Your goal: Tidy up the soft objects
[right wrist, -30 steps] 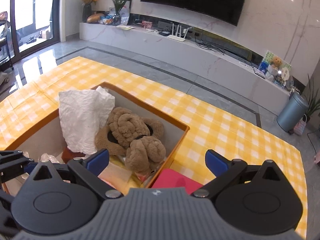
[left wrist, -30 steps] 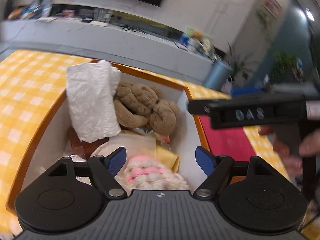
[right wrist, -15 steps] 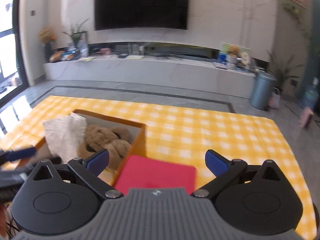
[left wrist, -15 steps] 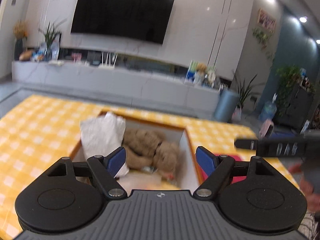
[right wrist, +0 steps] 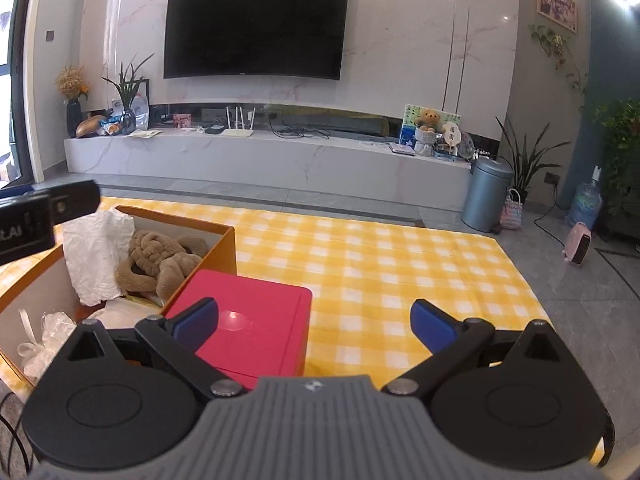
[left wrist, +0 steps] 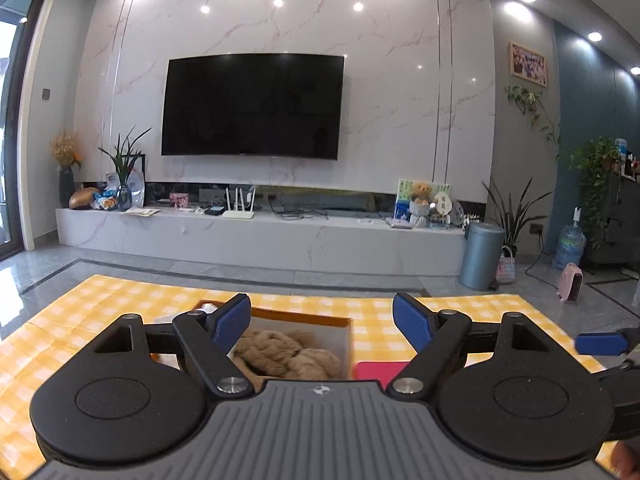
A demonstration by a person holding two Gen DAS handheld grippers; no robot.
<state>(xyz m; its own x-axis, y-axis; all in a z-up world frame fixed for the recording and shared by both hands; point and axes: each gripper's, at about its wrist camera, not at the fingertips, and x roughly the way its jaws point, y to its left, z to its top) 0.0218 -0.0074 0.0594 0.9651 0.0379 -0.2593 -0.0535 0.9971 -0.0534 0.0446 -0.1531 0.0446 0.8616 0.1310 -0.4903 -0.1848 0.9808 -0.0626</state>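
Both grippers had their jaws spread wide, gripping nothing. The left gripper (left wrist: 322, 322) hung above the orange box (left wrist: 304, 319), its body hiding most of the box interior; only part of the brown plush toy (left wrist: 288, 354) showed between the blue fingertips (left wrist: 232, 318). From the right wrist view, the right gripper (right wrist: 314, 320) stood over the red box (right wrist: 256, 328), which touched the orange box. The plush toy lay inside beside crumpled white paper (right wrist: 94, 250). Both boxes rested on the yellow checked counter (right wrist: 380, 264). A white bundle (right wrist: 44, 338) in the near corner was hard to identify.
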